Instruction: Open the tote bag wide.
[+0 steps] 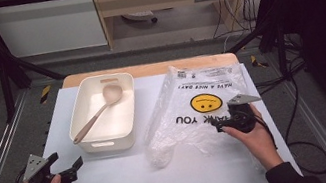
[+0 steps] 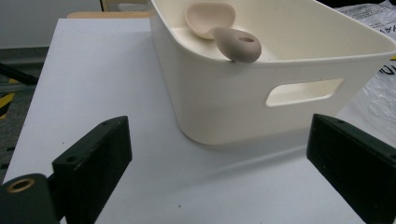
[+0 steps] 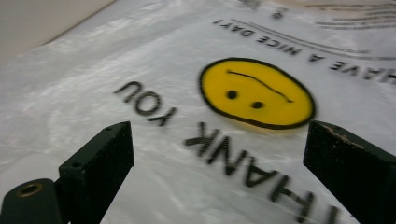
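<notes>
One plastic bag (image 1: 199, 105) | print: "THANK YOU", "HAVE A NICE DAY!"

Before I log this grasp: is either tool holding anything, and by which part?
Nothing is held: the right tool stands open over the plastic bag, the left tool open beside the tub.

Under the right gripper (image 1: 223, 122), whose jaws are black, lies a clear, whitish plastic bag (image 1: 195, 111) printed with a yellow smiley face (image 3: 257, 93) outlined in black and black lettering. Ahead of the black-jawed left gripper (image 1: 65, 168) stands a cream bin (image 1: 104, 113) holding a beige spoon (image 1: 98, 111), on a white table (image 1: 116, 181).
</notes>
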Action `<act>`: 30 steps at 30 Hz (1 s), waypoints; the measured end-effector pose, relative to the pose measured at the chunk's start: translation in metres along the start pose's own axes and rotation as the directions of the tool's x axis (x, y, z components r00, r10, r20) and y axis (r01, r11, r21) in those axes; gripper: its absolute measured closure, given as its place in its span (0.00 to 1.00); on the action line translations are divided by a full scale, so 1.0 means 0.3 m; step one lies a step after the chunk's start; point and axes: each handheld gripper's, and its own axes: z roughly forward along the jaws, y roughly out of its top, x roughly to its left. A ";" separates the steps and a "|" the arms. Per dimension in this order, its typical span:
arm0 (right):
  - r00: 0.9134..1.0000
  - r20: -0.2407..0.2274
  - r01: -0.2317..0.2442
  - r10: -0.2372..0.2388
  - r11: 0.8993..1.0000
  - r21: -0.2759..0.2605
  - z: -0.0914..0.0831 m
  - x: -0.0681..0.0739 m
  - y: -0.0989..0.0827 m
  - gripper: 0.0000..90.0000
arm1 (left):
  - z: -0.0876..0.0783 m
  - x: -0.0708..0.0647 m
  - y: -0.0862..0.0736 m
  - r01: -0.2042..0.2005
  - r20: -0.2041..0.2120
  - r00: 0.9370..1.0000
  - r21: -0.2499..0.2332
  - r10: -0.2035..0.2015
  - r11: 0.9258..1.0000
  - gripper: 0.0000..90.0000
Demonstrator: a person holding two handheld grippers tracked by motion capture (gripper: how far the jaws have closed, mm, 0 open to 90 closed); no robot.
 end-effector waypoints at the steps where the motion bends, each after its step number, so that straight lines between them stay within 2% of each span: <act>1: 1.000 -0.016 0.012 -0.012 1.000 -0.001 0.004 0.025 0.002 0.11 | 0.000 0.000 0.000 -0.001 0.001 1.000 0.000 0.001 1.000 0.07; 3: 0.998 -0.050 0.031 -0.031 1.000 0.001 0.015 0.073 0.004 0.11 | -0.001 0.000 0.000 0.000 0.001 1.000 -0.001 0.000 1.000 0.07; 4: 0.995 -0.077 0.066 -0.064 0.998 0.016 0.028 0.120 0.002 0.10 | -0.001 0.000 0.001 0.002 0.003 1.000 -0.003 -0.002 1.000 0.07; 5: 0.995 -0.077 0.066 -0.064 0.998 0.016 0.028 0.120 0.002 0.10 | -0.001 0.000 0.001 0.002 0.004 1.000 -0.003 -0.002 1.000 0.07; 8: 0.988 -0.119 0.098 -0.094 0.995 0.031 0.045 0.185 -0.006 0.09 | -0.001 -0.001 0.001 0.000 0.005 1.000 -0.002 0.000 1.000 0.07; 9: 0.983 -0.144 0.121 -0.113 0.992 0.044 0.053 0.227 -0.009 0.09 | 0.000 -0.002 0.001 -0.001 0.006 1.000 -0.002 0.001 1.000 0.07; 10: 0.983 -0.144 0.121 -0.113 0.992 0.044 0.053 0.227 -0.009 0.09 | -0.001 -0.002 0.002 -0.003 0.007 1.000 0.000 0.003 1.000 0.07; 11: 0.976 -0.172 0.141 -0.131 0.989 0.042 0.060 0.265 -0.010 0.09 | 0.000 -0.002 0.002 -0.004 0.007 1.000 -0.001 0.004 1.000 0.07; 17: 0.945 -0.273 0.198 -0.180 0.979 0.040 0.079 0.383 -0.015 0.07 | -0.001 -0.002 0.002 -0.004 0.007 1.000 0.000 0.004 1.000 0.07; 26: 0.902 -0.357 0.264 -0.244 0.964 0.009 0.108 0.516 0.007 0.07 | 0.001 -0.003 0.001 -0.005 0.011 1.000 0.004 0.005 1.000 0.07; 27: 0.897 -0.363 0.273 -0.251 0.962 0.008 0.113 0.528 0.011 0.07 | 0.001 -0.003 0.001 -0.003 0.012 1.000 0.003 0.003 1.000 0.07; 28: 0.897 -0.363 0.273 -0.251 0.962 0.008 0.113 0.528 0.011 0.07 | 0.001 -0.003 0.001 -0.004 0.011 1.000 0.004 0.004 1.000 0.07; 29: 0.888 -0.378 0.286 -0.263 0.958 0.007 0.126 0.553 0.019 0.08 | 0.001 -0.003 0.001 -0.005 0.010 1.000 0.005 0.005 1.000 0.07; 30: 0.883 -0.385 0.294 -0.268 0.956 0.008 0.132 0.566 0.021 0.08 | 0.001 -0.003 0.001 -0.005 0.010 1.000 0.007 0.005 1.000 0.07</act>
